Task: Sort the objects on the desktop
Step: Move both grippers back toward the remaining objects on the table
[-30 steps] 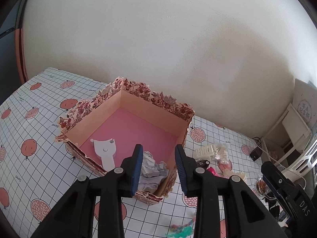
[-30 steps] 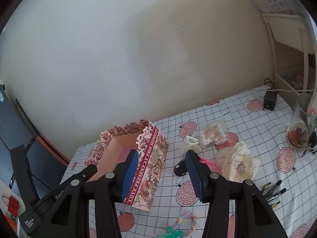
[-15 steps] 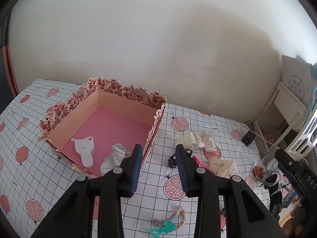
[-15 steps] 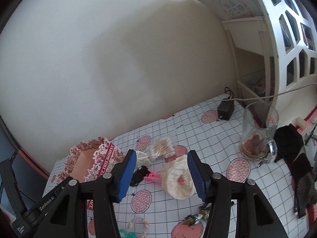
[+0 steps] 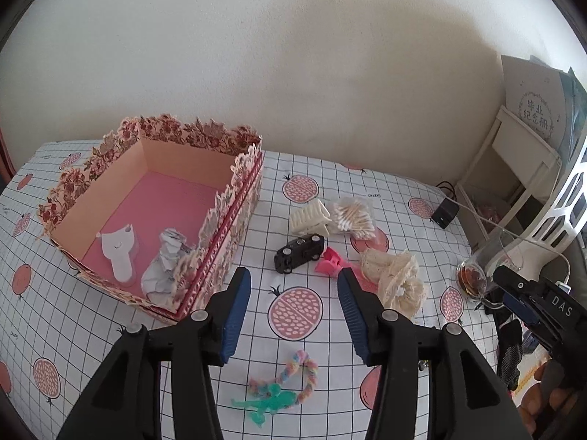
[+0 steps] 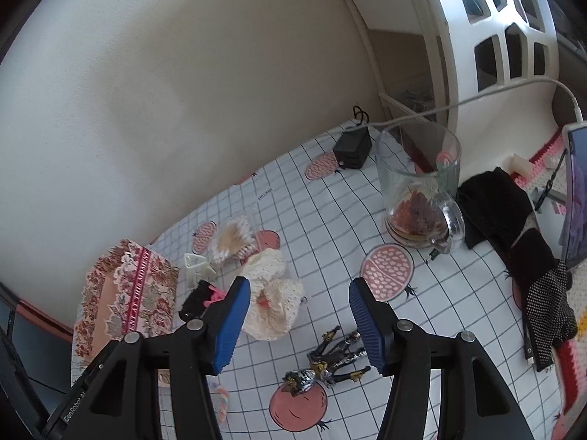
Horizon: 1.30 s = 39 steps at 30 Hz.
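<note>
Both grippers have swung rightward off the box since a second ago; crumpled paper (image 5: 167,262), then between the left jaws, now lies inside.

Left gripper (image 5: 293,306): jaws have just been opening, moderately wide, nothing between them, above bare cloth near the black toy car (image 5: 299,253). Right gripper (image 6: 299,321): jaws have been opening, wide, empty, over a dark figurine (image 6: 330,361) lying on the tablecloth (image 6: 323,216). Floral box (image 5: 234,212) holds the paper and a white cat-shaped piece (image 5: 119,253). Glass mug (image 6: 418,190) holds brownish contents, hard to identify. Unsorted on the cloth: cream scrunchie (image 5: 394,278), pink clip (image 5: 328,262), cotton swabs (image 5: 354,216). Box-side lettering unreadable. Right gripper body reads "DAS"; left gripper body reads "GenRobot.AI", partly cut off.
</note>
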Tool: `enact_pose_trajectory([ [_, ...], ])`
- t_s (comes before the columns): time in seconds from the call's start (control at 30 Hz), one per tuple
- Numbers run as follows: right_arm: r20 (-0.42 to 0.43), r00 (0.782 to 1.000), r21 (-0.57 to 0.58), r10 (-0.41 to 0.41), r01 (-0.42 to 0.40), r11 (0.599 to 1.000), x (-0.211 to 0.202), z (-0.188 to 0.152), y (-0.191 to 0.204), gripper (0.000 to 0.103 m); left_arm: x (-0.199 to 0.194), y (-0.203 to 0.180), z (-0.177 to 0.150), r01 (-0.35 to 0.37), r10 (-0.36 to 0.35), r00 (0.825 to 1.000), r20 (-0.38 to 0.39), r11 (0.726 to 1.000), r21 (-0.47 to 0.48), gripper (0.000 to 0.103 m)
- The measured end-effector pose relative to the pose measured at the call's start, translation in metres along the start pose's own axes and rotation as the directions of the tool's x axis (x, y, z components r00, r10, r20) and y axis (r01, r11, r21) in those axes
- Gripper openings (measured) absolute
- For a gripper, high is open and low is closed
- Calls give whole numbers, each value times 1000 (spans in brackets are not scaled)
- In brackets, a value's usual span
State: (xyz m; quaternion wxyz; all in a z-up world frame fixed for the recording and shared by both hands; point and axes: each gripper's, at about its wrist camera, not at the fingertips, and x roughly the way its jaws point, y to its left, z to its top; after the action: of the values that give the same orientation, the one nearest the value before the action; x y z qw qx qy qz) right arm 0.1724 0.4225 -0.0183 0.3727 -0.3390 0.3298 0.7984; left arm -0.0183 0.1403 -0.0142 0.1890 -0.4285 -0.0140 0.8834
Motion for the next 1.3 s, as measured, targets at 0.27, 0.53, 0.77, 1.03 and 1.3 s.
enact_pose_trajectory([
  [0.27, -102, 994, 70, -39, 47, 996, 30, -13, -17, 60, 47, 3, -24, 15, -19, 979, -203, 1000, -20, 54],
  [0.53, -155, 987, 24, -46, 51, 998, 50, -23, -9, 60, 75, 9, -43, -11, 8, 954, -301, 1000, -8, 54],
  [0.77, -144, 990, -52, -1, -7, 999, 64, -28, 19, 60, 88, 12, -53, -15, 22, 927, -375, 1000, 20, 54],
  [1.03, -166, 985, -65, 39, -50, 997, 84, -35, 40, 67, 95, 10, -61, 20, 4, 899, -438, 999, 50, 54],
  [1.3, -185, 982, -77, 39, -54, 996, 103, -45, 46, 67, 94, 14, -62, 48, -20, 897, -441, 997, 53, 51],
])
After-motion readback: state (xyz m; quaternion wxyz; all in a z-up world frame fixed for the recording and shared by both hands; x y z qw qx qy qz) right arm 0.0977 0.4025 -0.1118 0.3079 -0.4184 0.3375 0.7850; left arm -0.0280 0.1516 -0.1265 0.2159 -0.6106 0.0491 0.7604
